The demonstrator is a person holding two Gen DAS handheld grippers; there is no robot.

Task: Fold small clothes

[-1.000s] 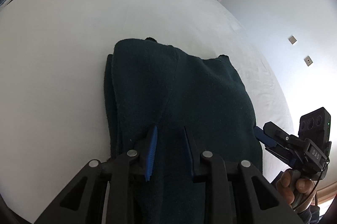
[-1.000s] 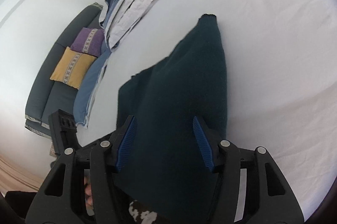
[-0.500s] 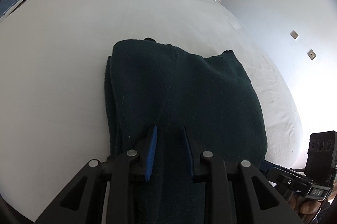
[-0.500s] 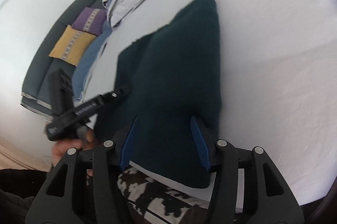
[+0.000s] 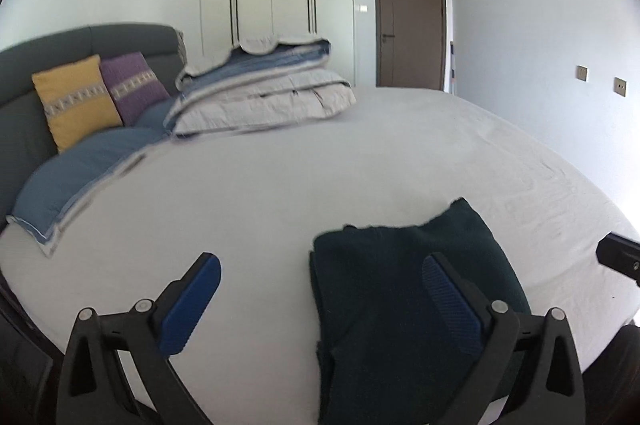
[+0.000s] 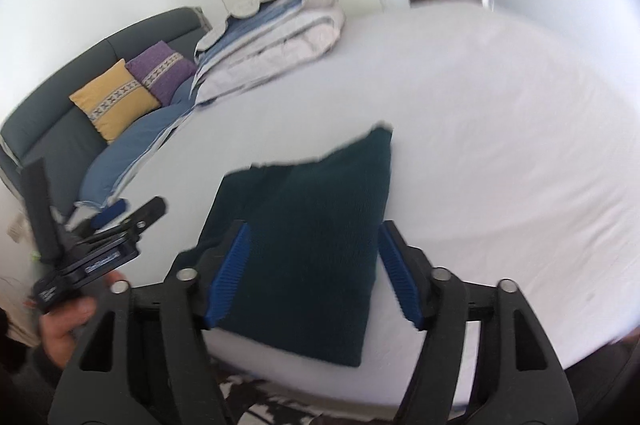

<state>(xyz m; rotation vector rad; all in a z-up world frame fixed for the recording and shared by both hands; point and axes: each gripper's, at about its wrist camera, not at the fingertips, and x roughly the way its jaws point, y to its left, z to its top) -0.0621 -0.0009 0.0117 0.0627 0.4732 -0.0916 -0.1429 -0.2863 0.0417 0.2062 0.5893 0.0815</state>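
Both opening hand-held grippers [image 5: 320, 289] [image 6: 314, 273] hover above the folded dark garment [image 6: 312, 245].

Dark green folded garment [image 6: 312, 245] lying flat on white bed sheet [image 6: 500, 145], right gripper [image 6: 316, 273] above it with jaws opening and nothing pinched, left gripper [image 6: 96, 237] in a hand [image 6: 66, 321] at left, apparently also clear of cloth.
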